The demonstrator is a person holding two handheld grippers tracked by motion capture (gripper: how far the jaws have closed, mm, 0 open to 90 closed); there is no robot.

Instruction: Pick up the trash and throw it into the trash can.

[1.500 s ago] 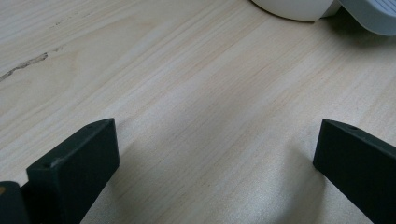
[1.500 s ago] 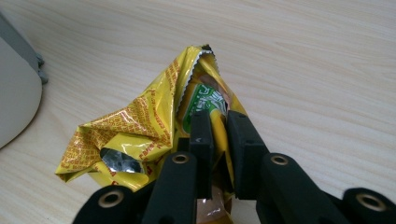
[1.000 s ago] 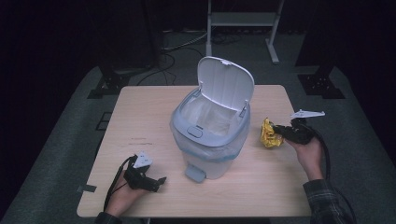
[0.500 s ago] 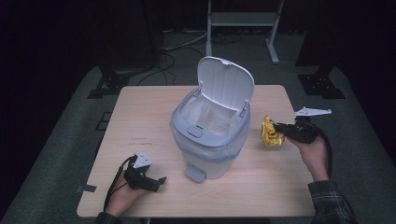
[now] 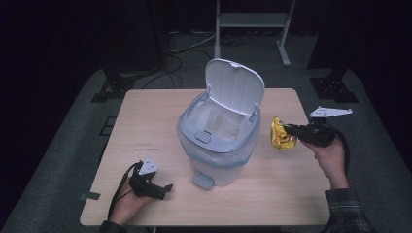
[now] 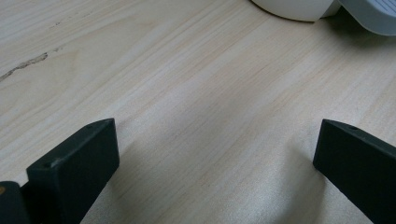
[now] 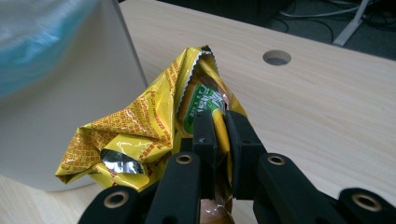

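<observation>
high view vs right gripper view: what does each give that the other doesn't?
High view alone: the bin's raised lid, its liner-lined opening, the pedal, and the left gripper resting open on the table.

Right gripper view alone: the grip itself, with the jaws pinching the wrapper, its serrated torn edge, a green label and the silver inner foil; also a round hole in the tabletop.

Both: the right gripper shut on the crumpled yellow wrapper, beside the bin and outside it.
</observation>
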